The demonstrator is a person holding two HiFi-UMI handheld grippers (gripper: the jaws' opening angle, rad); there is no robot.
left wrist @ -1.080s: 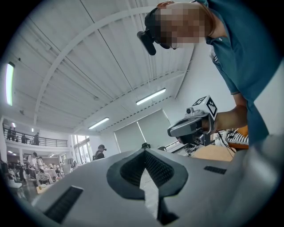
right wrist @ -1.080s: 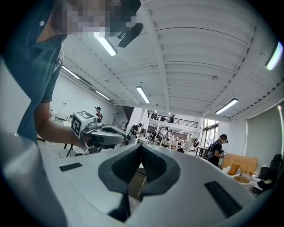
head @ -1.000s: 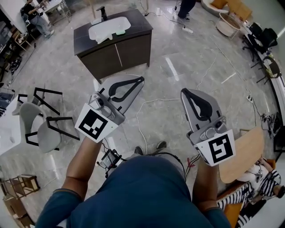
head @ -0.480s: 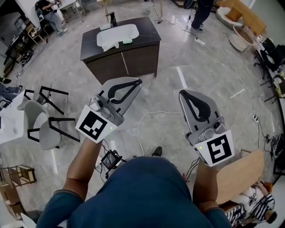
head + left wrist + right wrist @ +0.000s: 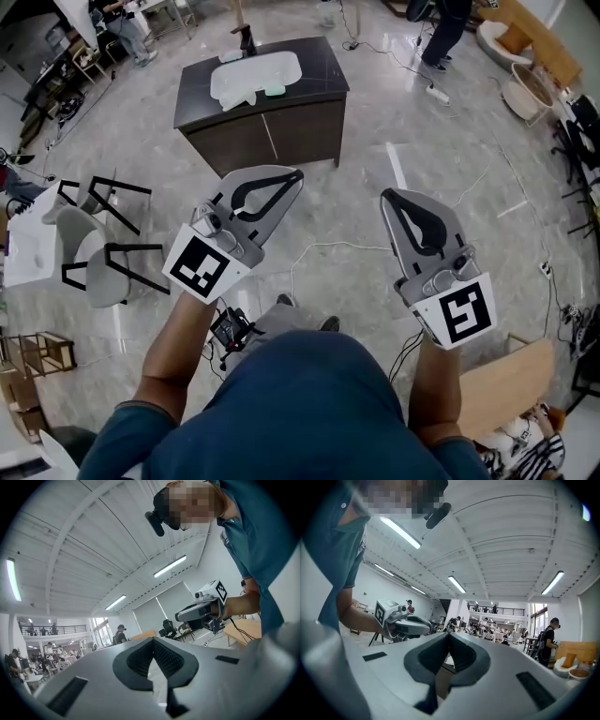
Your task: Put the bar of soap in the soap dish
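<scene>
With jaws pressed together on nothing, the left gripper (image 5: pixel 298 174) and right gripper (image 5: pixel 385 194) hang well apart from the sink cabinet (image 5: pixel 281 127), where a small green thing (image 5: pixel 274 90), perhaps the soap, lies by the basin (image 5: pixel 253 70): the whole task is yet to do.

Head view: on the person's head, facing forward and steeply down; left gripper (image 5: pixel 296 174) and right gripper (image 5: pixel 385 195) close below, sink cabinet (image 5: pixel 281 127) farther ahead
Left gripper view: on the left gripper, just behind its jaws, which fill the lower frame; faces outward, about level
Right gripper view: the same setting on the right gripper
Shared: each gripper view catches the other gripper and the person's shirt (image 5: pixel 251 534) at its edge; the head view holds both grippers
</scene>
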